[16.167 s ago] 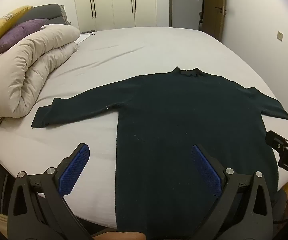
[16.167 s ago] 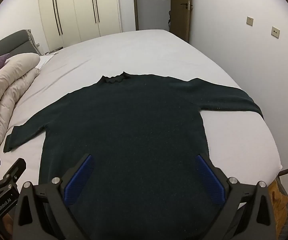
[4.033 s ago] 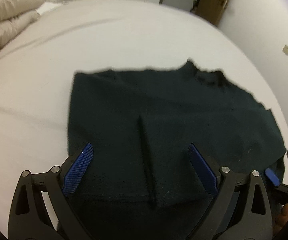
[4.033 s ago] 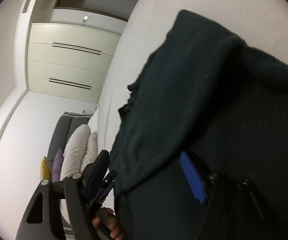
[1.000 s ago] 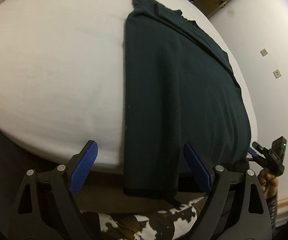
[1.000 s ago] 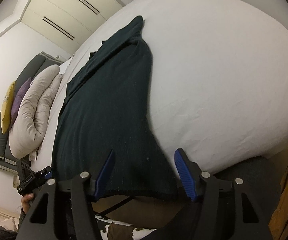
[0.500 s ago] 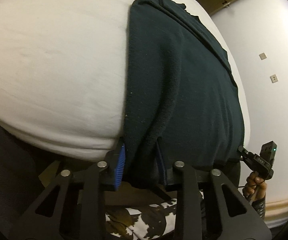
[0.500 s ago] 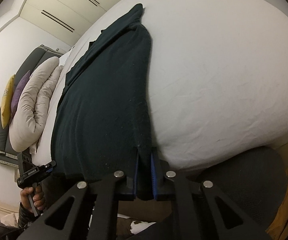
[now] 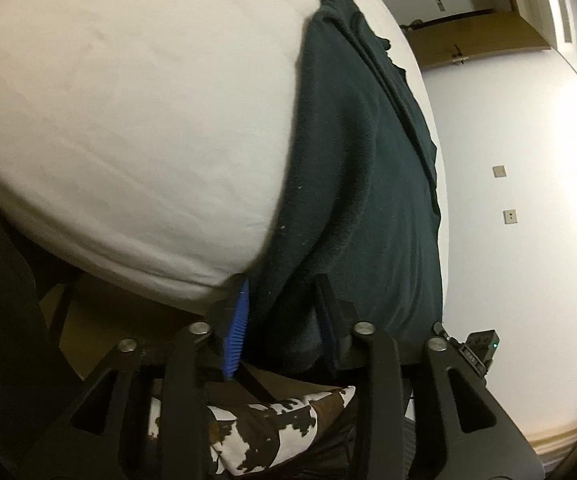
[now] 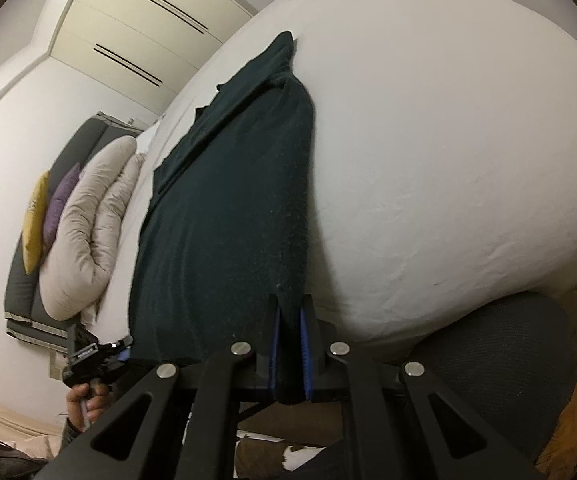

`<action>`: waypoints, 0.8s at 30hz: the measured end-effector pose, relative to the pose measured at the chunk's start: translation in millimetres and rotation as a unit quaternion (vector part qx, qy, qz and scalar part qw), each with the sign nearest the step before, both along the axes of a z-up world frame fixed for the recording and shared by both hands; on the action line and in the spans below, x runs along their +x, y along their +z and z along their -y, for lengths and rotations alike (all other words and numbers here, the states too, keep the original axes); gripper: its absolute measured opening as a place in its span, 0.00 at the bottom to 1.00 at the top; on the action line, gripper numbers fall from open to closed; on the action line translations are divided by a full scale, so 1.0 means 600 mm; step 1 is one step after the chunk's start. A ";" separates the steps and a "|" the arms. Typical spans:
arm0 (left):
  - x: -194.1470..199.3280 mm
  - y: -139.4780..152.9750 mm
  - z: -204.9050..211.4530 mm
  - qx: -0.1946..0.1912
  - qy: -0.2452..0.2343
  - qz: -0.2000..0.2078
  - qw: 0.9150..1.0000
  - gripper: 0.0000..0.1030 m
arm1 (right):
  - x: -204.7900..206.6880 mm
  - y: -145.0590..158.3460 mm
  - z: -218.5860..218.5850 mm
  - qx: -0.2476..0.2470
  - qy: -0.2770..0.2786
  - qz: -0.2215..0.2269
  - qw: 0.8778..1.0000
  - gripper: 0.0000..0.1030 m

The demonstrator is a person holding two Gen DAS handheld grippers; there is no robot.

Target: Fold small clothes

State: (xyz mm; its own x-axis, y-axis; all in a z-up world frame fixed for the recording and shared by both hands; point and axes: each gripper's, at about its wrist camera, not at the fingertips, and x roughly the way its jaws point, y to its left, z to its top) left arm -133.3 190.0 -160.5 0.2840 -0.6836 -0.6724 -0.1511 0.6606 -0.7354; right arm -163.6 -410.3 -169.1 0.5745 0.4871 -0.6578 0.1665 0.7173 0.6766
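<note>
Nearest, the left gripper (image 9: 284, 316) is closed on the hem corner of the dark green sweater (image 9: 360, 168), cloth bunched between its blue pads (image 9: 235, 332). Likewise, the right gripper (image 10: 289, 344) is clamped tight on the opposite hem corner, its pads nearly meeting on the fabric. Between them, the hem hangs over the near edge of the white bed (image 10: 448, 160). Beyond, the sweater lies lengthwise as a narrow folded strip, collar at the far end. Farther left, a rolled beige duvet (image 10: 92, 216) rests beside purple and yellow pillows (image 10: 48, 208); wardrobe doors (image 10: 144, 28) stand behind.
</note>
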 end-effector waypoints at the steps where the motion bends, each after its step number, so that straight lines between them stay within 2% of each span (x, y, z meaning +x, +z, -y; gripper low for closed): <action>1: -0.002 -0.002 0.000 -0.005 0.004 -0.003 1.000 0.58 | -0.001 0.003 0.000 0.004 0.000 0.002 1.000 0.09; 2: -0.003 -0.004 -0.002 -0.004 0.010 -0.004 1.000 0.68 | -0.002 0.007 0.001 0.012 -0.001 0.007 1.000 0.09; 5: -0.006 -0.009 -0.016 -0.006 0.019 -0.009 1.000 0.71 | -0.001 0.021 0.003 0.038 -0.002 0.024 0.999 0.09; 10: -0.006 -0.027 -0.028 -0.042 0.027 -0.018 0.999 0.71 | 0.006 0.038 0.001 0.069 0.004 0.039 0.997 0.09; 13: -0.003 -0.039 -0.014 -0.057 0.012 -0.019 0.998 0.71 | 0.010 0.034 0.003 0.080 0.003 0.037 0.996 0.09; 17: -0.003 -0.047 -0.023 -0.083 0.027 -0.021 0.996 0.71 | 0.008 0.028 0.009 0.088 -0.003 0.032 0.996 0.09; 20: -0.016 -0.051 -0.037 -0.080 0.030 -0.024 0.996 0.62 | 0.007 0.025 0.017 0.094 -0.009 0.031 0.995 0.09; 22: -0.018 -0.055 -0.040 -0.099 0.035 -0.025 0.994 0.44 | 0.007 0.023 0.021 0.100 -0.013 0.032 0.994 0.09; 23: -0.019 -0.056 -0.041 -0.121 0.037 -0.026 0.992 0.27 | 0.005 0.021 0.023 0.102 -0.015 0.032 0.994 0.09; 24: -0.018 -0.056 -0.041 -0.127 0.037 -0.025 0.991 0.27 | 0.005 0.020 0.025 0.106 -0.017 0.031 0.994 0.09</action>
